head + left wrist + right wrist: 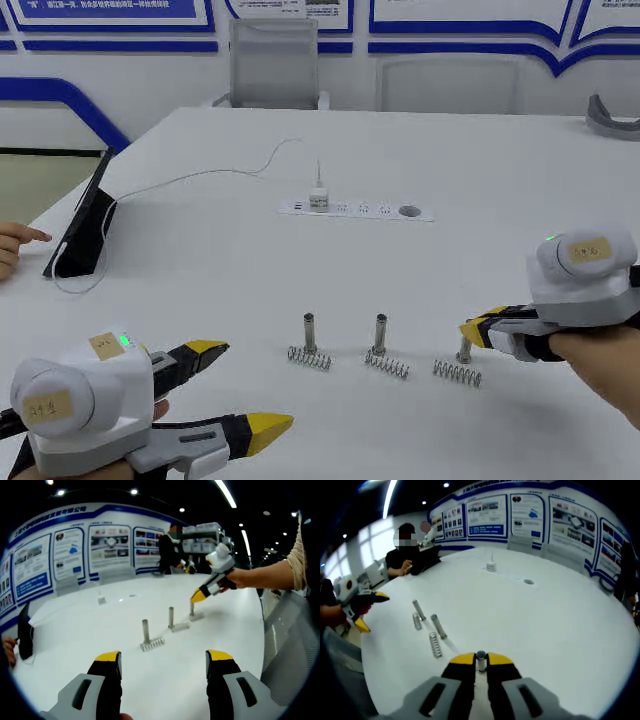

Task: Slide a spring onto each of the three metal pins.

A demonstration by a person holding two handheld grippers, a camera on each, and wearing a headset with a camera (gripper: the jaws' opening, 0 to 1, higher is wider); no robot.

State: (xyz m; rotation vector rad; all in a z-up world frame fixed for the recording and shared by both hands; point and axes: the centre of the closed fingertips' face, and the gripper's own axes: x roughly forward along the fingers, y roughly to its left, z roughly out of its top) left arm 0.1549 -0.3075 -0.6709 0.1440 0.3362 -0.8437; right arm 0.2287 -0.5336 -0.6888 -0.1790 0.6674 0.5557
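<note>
White bench (420, 150), three upright metal pins (380, 333) beside loose coiled springs (387, 365), right tongs (480, 659) clamping rightmost pin (465, 350), left tongs (258, 385) agape lower left.

White table (450, 150), power strip (370, 210), dark tablet (85, 220) at left, white cable (230, 172), grey chair (273, 62)

The left gripper (240, 385) is held low at the near left, its jaws spread wide apart. The right gripper (474, 330) is held in from the right, its jaws closed on a pin (481, 655).
</note>
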